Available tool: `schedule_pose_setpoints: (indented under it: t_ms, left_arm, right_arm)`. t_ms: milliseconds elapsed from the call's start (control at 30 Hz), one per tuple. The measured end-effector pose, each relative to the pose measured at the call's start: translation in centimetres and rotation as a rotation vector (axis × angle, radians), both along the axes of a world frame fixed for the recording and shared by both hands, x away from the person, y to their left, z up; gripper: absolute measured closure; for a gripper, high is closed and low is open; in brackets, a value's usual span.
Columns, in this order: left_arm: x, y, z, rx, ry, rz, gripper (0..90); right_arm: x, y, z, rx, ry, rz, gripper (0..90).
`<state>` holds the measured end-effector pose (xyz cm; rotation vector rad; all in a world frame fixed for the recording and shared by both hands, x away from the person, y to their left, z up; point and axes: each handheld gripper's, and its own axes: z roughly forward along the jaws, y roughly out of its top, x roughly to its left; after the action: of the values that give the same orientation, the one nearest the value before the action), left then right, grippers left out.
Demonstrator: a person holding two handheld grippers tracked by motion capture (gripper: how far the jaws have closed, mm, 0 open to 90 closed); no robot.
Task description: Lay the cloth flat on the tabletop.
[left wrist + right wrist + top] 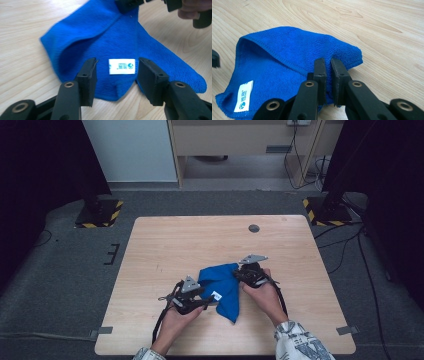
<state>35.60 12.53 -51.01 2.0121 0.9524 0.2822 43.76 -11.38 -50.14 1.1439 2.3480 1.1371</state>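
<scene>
So there's a crumpled blue microfibre cloth (pixel 223 287) lying on the light wooden table (pixel 165 245), just below the middle of the high view, sandwiched between the two hands. It's folded over on itself, wider at the top and tapering to a point toward the bottom of the frame.

The left gripper (pixel 200 302) sits lower left of the cloth in the high view, held in the person's left hand (pixel 177 320). In the left gripper view its jaws stand partly apart (roughly half way, not wide), one on each side of the small white sewn-in label (pixel 122 66) in the middle of the frame. The pads don't press on anything, the cloth just lies between and beyond them.

The right gripper (pixel 243 271) is at the cloth's upper right edge in the high view, with the right hand (pixel 265 295) behind it and a patterned sleeve (pixel 300 342) at the bottom right. In the right gripper view the jaws are pinched close together on a fold of the cloth, lower centre of the frame (there's a thin slit between the pads, with blue fabric in it). The same label (pixel 244 99) shows at the lower left there.

A small dark round grommet (pixel 254 228) sits in the tabletop, upper right of the cloth, well apart from it.
</scene>
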Motion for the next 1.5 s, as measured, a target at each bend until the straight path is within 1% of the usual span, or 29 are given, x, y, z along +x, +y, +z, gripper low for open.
schedule_pose_setpoints:
  t_ms: [67, 167, 300, 333, 367, 400, 433, 467, 533, 567, 600, 667, 700, 767, 833, 867, 967, 1000, 1033, 1067, 1133, 1167, 1200, 1233, 1333, 1367, 1433, 1500]
  left_arm:
    - [-0.1, -0.3, -0.5, 0.005, 0.0, -0.006, 43.7]
    - [-0.2, -0.5, -0.8, 0.008, -0.003, -0.007, 36.6]
    - [-0.2, -0.6, -1.0, 0.025, 0.0, -0.016, 35.1]
    - [-0.1, -0.7, -1.3, 0.051, 0.012, -0.022, 36.7]
    - [-0.1, -0.7, -1.3, 0.051, 0.012, -0.022, 39.1]
    - [-0.2, -0.8, -1.4, 0.069, 0.015, -0.035, 40.5]
    - [-0.2, -0.8, -1.5, 0.07, 0.02, -0.04, 41.7]
    - [-0.2, -0.9, -1.5, 0.073, 0.023, -0.047, 44.8]
    - [-0.3, -1.1, -1.7, 0.091, 0.028, -0.061, 49.7]
    - [-0.3, -1.1, -1.7, 0.091, 0.028, -0.061, 53.0]
    - [-0.3, -1.2, -1.8, 0.119, 0.021, -0.068, 55.2]
    - [-0.3, -1.2, -1.8, 0.121, 0.019, -0.069, 61.0]
    - [-0.2, -1.1, -1.8, 0.116, 0.024, -0.072, 61.0]
    - [-0.1, -0.9, -1.8, 0.115, 0.031, -0.069, 66.7]
    - [-0.1, -0.8, -1.8, 0.116, 0.031, -0.062, 71.5]
    - [0.0, -0.7, -1.8, 0.12, 0.031, -0.055, 77.6]
    - [0.1, -0.6, -1.8, 0.12, 0.031, -0.051, 84.9]
    - [0.1, -0.5, -1.7, 0.116, 0.023, -0.043, 86.0]
    - [0.1, -0.5, -1.7, 0.116, 0.023, -0.043, 86.5]
    - [0.1, -0.4, -1.6, 0.11, 0.018, -0.039, 86.9]
    - [0.1, -0.2, -1.3, 0.104, 0.001, -0.034, 87.0]
    - [0.1, 0.0, -1.2, 0.099, -0.004, -0.029, 87.1]
    - [0.2, 0.1, -1.0, 0.095, -0.008, -0.026, 87.2]
    - [0.2, 0.3, -0.9, 0.09, -0.011, -0.019, 87.2]
    - [0.3, 0.8, -0.5, 0.074, -0.017, -0.007, 87.3]
    - [0.3, 0.8, -0.5, 0.074, -0.017, -0.007, 87.3]
    - [0.3, 1.0, -0.3, 0.065, -0.019, -0.001, 87.3]
    - [0.3, 1.1, -0.3, 0.066, -0.021, 0.002, 87.3]
  right_arm:
    - [0.0, 0.0, 0.0, 0.007, 0.0, -0.003, 83.7]
    - [-0.1, -0.1, 0.0, 0.012, 0.0, -0.006, 83.6]
    - [-0.1, -0.2, 0.0, 0.014, 0.004, -0.008, 83.3]
    - [-0.1, -0.2, 0.0, 0.014, 0.002, -0.01, 82.3]
    - [0.0, -0.2, 0.0, 0.014, -0.002, -0.007, 82.0]
    - [0.0, -0.2, 0.0, 0.017, -0.002, -0.007, 81.5]
    - [0.0, -0.2, 0.0, 0.017, 0.001, -0.007, 80.8]
    - [0.0, -0.2, 0.0, 0.017, -0.001, -0.006, 80.0]
    - [0.0, -0.1, -0.1, 0.015, 0.009, -0.009, 77.6]
    - [0.1, -0.1, -0.2, 0.016, 0.009, -0.013, 77.3]
    - [0.1, -0.1, -0.2, 0.015, 0.012, -0.012, 76.3]
    - [0.1, -0.1, -0.3, 0.015, 0.012, -0.011, 75.1]
    - [0.1, -0.1, -0.3, 0.016, 0.011, -0.012, 74.2]
    - [0.2, -0.1, -0.3, 0.017, 0.007, -0.012, 72.2]
    - [0.2, -0.1, -0.3, 0.016, 0.006, -0.009, 72.4]
    - [0.2, -0.1, -0.3, 0.016, 0.007, -0.008, 75.4]
    - [0.2, 0.0, -0.3, 0.011, -0.003, -0.006, 79.0]
    - [0.2, 0.0, -0.2, 0.013, -0.001, -0.008, 79.0]
    - [0.2, 0.0, -0.2, 0.013, -0.001, -0.008, 79.0]
    - [0.3, -0.1, -0.1, 0.02, -0.003, -0.024, 77.8]
    - [0.3, -0.1, -0.1, 0.026, -0.009, -0.023, 76.2]
    - [0.3, 0.0, 0.0, 0.03, -0.004, -0.025, 75.0]
    - [0.3, 0.0, 0.1, 0.026, -0.009, -0.022, 74.0]
    - [0.4, 0.0, 0.1, 0.027, -0.011, -0.024, 75.0]
    - [0.4, 0.1, 0.1, 0.027, -0.001, -0.014, 83.5]
    - [0.4, 0.1, 0.1, 0.027, -0.001, -0.014, 83.5]
    - [0.4, 0.1, 0.1, 0.01, -0.008, -0.004, 86.6]
    - [0.4, 0.1, 0.1, 0.012, -0.007, -0.007, 87.6]
